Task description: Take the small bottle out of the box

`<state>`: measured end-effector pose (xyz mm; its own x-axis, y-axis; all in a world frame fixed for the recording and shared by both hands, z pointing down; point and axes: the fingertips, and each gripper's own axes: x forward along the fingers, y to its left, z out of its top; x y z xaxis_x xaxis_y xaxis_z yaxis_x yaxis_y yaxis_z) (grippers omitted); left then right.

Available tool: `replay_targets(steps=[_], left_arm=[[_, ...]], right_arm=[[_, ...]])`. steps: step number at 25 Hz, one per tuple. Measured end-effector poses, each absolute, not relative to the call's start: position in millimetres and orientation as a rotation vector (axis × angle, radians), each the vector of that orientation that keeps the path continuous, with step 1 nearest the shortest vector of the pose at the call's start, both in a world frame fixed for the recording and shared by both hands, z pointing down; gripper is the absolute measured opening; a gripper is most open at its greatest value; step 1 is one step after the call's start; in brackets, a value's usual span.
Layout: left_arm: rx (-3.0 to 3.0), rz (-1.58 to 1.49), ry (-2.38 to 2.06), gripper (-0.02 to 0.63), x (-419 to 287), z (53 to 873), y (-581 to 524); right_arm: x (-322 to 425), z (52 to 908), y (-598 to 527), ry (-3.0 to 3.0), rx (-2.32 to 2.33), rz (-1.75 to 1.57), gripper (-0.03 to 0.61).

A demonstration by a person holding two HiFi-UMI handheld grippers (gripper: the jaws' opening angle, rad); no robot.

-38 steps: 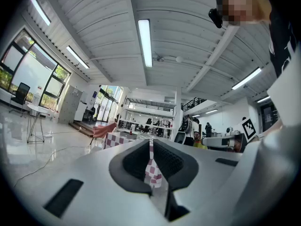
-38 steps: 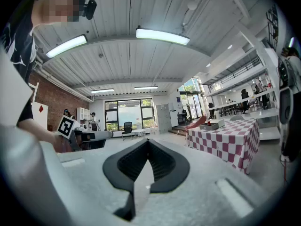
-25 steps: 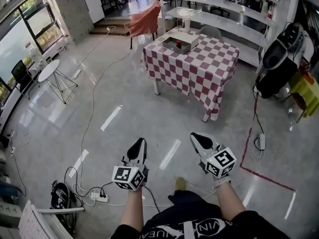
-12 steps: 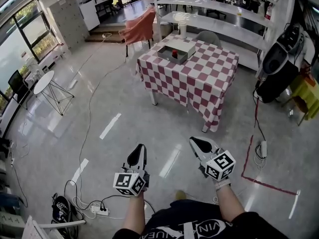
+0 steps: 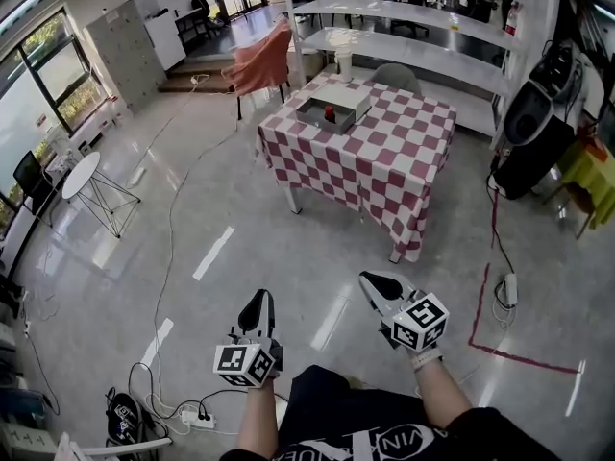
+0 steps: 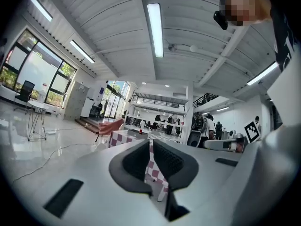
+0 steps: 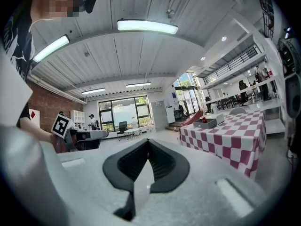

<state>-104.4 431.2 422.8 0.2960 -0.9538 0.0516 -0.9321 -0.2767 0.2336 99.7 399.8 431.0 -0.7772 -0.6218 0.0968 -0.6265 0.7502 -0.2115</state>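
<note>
A stretch of glossy floor (image 5: 288, 224) lay between the person and the tabletop (image 5: 389, 157), which was draped in a red-and-white checked cloth (image 5: 336, 176) hanging down its sides. To the left of that stretch a thin cable (image 5: 171, 229) trailed across the floor towards a power strip (image 5: 195, 416) near the person's feet. To the right a red tape line (image 5: 478, 298) marked a corner on the floor, with black equipment (image 5: 528, 128) standing beyond it. An orange chair (image 5: 261, 63) stood just past the tabletop's far left corner, a grey chair (image 5: 396, 77) was tucked behind its far edge, and long white shelving (image 5: 432, 54) ran behind both. A round side table (image 5: 82, 176) stood well apart at the left, by the windows.

The left hand-held gripper (image 5: 258, 303) was clenched, its jaws meeting at the tips with nothing between them. The right hand-held gripper (image 5: 371, 282) was clenched the same way, also on nothing. Both were held level, low in front of the person, well apart from the tabletop.

The box (image 5: 354, 102), shallow and grey, sat on the tabletop near its far left corner. The small bottle (image 5: 330, 113) stood inside it, and in the right gripper view its red top showed above the rim
</note>
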Motion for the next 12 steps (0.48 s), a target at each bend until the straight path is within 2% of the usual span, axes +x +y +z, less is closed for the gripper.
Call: replay_targets(steps=[12], left_arm=[[2.335, -0.168, -1.691, 0.028, -108.2, 436.5, 372.6]], right_arm=[[85.0, 442.9, 350.2, -2.927, 1.024, 0.415, 0.005]])
